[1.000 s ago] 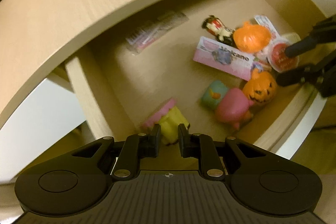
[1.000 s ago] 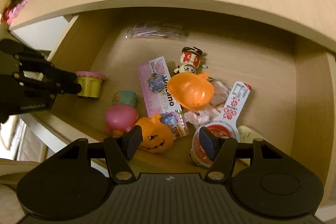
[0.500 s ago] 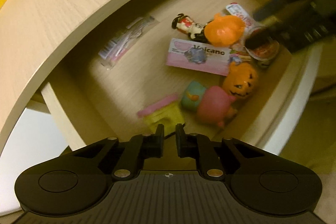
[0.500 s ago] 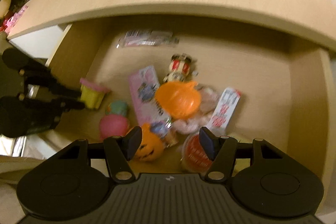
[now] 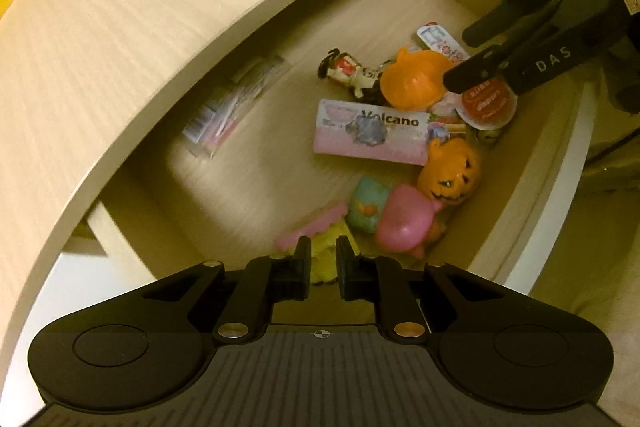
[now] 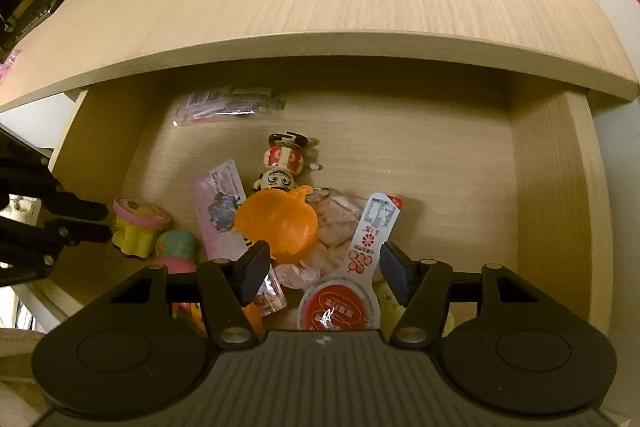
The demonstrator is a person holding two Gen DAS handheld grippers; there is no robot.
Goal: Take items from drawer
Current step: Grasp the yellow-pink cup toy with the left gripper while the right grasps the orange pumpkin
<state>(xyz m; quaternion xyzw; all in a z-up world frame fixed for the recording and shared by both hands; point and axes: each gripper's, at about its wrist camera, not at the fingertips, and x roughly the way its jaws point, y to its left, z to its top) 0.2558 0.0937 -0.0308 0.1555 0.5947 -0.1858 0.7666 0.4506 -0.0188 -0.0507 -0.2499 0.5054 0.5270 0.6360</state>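
Over the open drawer (image 6: 552, 187), both tongs. Left gripper (image 5: 322, 259) nearly closed, jaws flanking the yellow cupcake toy (image 5: 326, 259) with pink frosting; grip or mere closeness, cannot tell. Right gripper (image 6: 322, 265) spread wide above the red-lidded jelly cup (image 6: 340, 311) and orange pumpkin shell (image 6: 278, 227), probably lining up a pick. Beyond: pink "Volcano" packet (image 5: 370, 133), jack-o'-lantern toy (image 5: 450, 175), small figurine (image 6: 282, 167), clear wrapper (image 6: 228, 105) at the back. Nothing out yet.
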